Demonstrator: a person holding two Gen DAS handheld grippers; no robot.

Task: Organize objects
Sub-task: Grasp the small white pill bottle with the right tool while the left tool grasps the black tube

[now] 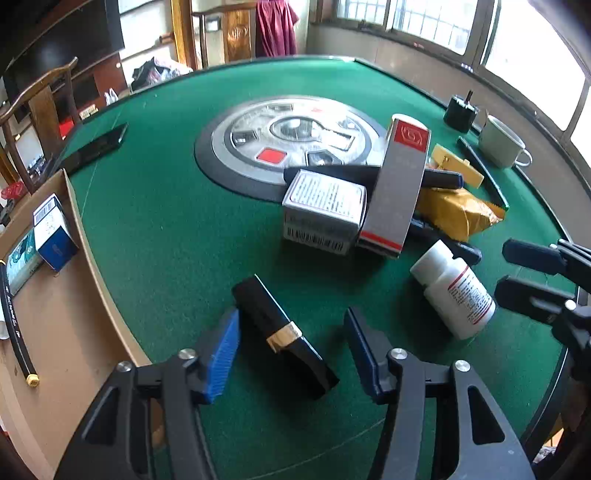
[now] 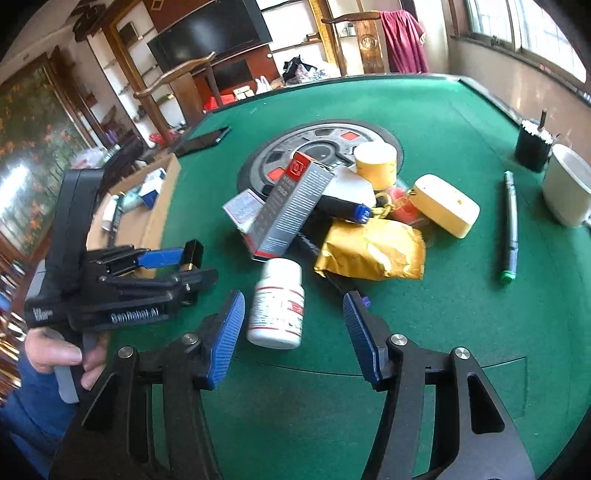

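The green table carried a heap of boxes. The white bottle lay between the right gripper's parted pads, untouched. The black case lay between the left gripper's open pads, ungripped.

I work at a green felt worktop with a dark rim. Beyond its far edge stand wooden chairs and dark shelving with a black TV (its screen is off). A red cloth hangs by a carved wooden panel. Windows run along the right wall above a pale sill, and daylight through them washes out the panes. On the far left, in the right wrist view, is a picture of orange flowers.
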